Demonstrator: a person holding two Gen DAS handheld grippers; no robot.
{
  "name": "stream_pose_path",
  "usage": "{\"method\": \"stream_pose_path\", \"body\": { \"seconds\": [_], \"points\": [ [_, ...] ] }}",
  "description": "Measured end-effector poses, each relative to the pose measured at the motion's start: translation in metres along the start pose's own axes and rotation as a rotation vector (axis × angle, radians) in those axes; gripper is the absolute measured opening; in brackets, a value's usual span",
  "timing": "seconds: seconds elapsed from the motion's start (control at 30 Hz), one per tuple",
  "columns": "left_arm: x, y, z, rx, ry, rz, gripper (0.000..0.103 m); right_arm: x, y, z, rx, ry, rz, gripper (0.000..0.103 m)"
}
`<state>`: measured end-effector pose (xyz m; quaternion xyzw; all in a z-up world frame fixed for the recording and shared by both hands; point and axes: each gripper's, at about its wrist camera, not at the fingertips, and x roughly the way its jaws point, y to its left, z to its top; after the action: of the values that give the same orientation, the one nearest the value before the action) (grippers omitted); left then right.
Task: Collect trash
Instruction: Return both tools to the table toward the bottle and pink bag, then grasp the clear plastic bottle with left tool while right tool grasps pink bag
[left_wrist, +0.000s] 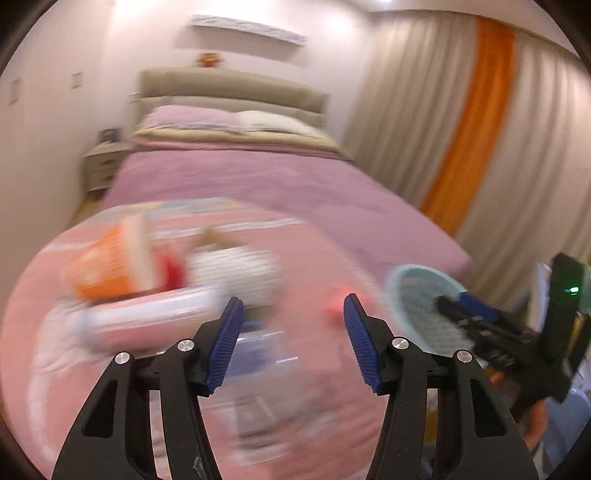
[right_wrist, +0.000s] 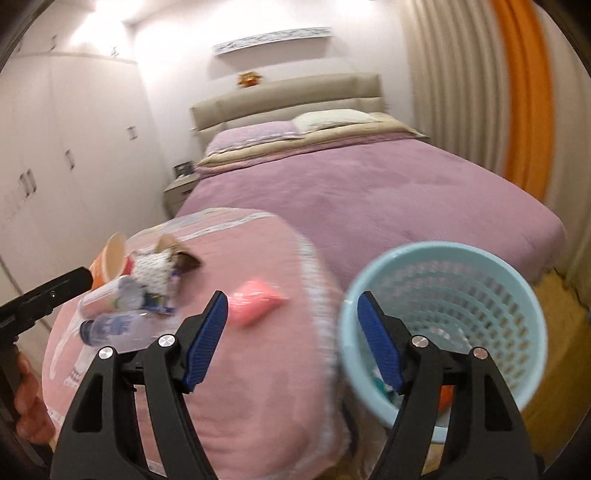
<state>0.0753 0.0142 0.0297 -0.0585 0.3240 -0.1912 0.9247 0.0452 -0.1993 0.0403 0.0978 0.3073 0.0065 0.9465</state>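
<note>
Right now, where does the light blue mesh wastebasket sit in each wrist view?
Left wrist view: the light blue wastebasket is at right of centre, blurred, partly hidden by the right gripper.
Right wrist view: the basket fills the lower right, beside the pink-covered round table, seen from above.
Shared landmark: the orange curtain stripe, upper right in both.

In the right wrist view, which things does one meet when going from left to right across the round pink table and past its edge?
Left gripper → orange paper cup → clear plastic bottle → pink packet → light blue basket. The crumpled wrappers overlap the cup and the bottle, so I leave them out.
</note>
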Motion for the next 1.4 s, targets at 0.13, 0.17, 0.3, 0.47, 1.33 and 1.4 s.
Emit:
{"method": "stream_pose_path", "body": {
  "seconds": [0.13, 0.17, 0.3, 0.47, 1.33, 1.4],
  "points": [
    [-0.009, 0.059, -0.006, -0.102, 0.022, 0.087, 0.054, 0.022, 0.023, 0.002, -0.013, 0.045, 0.040, 0.064],
    [-0.010, 0.073, -0.007, -0.116, 0.024, 0.117, 0.054, 0.029, 0.028, 0.002, -0.014, 0.059, 0.047, 0.063],
    [-0.004, 0.108, -0.010, -0.146, 0.066, 0.145, 0.054, 0.057, 0.040, 0.002, -0.010, 0.116, 0.044, 0.055],
    [0.013, 0.123, -0.014, -0.147, 0.126, 0.077, 0.054, 0.081, 0.039, -0.003, 0.021, 0.189, 0.051, 0.048],
    [0.030, 0.037, -0.035, 0.151, 0.285, -0.131, 0.078, 0.123, 0.033, 0.006, 0.081, 0.286, 0.067, 0.059],
    [0.044, 0.025, -0.034, 0.193, 0.320, -0.114, 0.078, 0.125, 0.032, 0.008, 0.090, 0.289, 0.066, 0.059]
  ]
}}
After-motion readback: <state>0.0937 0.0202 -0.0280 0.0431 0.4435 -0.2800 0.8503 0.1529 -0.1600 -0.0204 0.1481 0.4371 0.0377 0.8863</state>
